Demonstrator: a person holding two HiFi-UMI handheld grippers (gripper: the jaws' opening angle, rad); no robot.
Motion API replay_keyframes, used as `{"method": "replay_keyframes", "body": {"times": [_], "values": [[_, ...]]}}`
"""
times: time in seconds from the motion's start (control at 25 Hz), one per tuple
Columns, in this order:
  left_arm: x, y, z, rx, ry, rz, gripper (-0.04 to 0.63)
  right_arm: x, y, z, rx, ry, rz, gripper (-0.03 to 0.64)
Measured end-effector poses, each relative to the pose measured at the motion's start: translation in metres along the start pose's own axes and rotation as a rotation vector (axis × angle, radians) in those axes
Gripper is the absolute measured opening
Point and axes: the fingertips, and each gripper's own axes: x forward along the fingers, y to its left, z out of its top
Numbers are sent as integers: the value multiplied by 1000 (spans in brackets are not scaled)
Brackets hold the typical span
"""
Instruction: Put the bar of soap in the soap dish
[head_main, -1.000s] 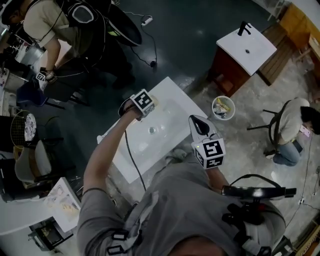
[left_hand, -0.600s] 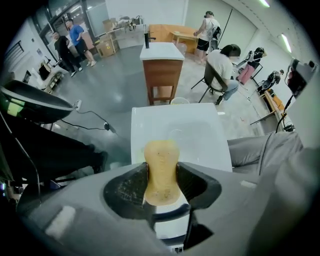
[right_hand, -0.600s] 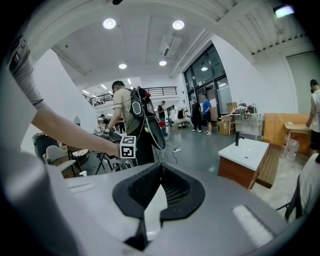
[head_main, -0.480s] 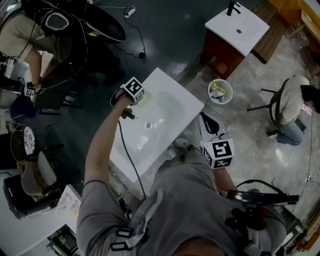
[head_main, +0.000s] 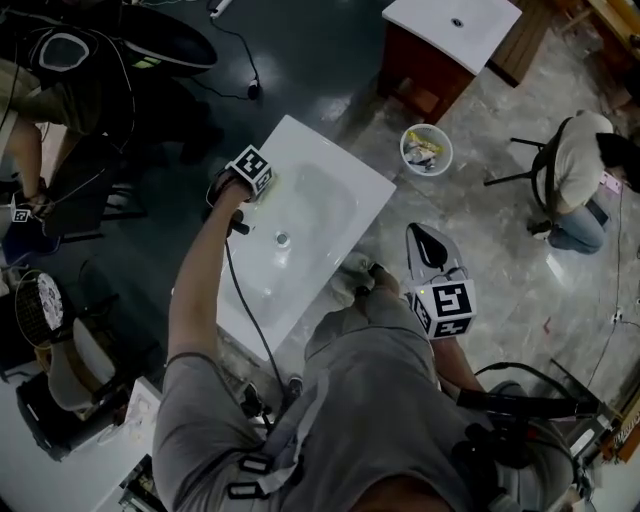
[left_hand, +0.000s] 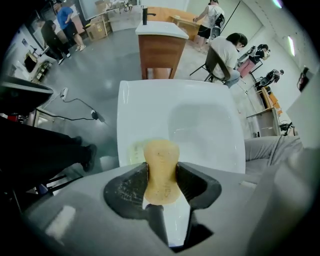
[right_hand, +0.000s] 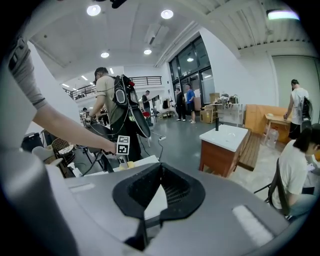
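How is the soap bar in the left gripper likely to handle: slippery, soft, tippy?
Probably stiff: the soap bar shows no bending where the left gripper pinches it. Its smooth, rounded sides look slippery, so it might slide in a loose grip. Released on end, it would likely topple.

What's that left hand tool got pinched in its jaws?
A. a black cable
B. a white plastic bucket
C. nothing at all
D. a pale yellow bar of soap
D: the left gripper view shows the pale yellow bar of soap clamped between the dark pads of the left gripper, above the white rectangular washbasin.
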Motion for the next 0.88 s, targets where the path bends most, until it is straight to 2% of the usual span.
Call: {"method": "replay_keyframes", "body": {"times": [0.24,0.64,0.88], "values": [[22,7,-1,4,48,-6,175,7,-16,-11,6,27,-11,2],[29,14,-15,2,67,7,187,11,-15,-11,-14,35,23,2],[26,16,-16,-4,52,20,189,17,-15,-4,-28,27,40,2]]}}
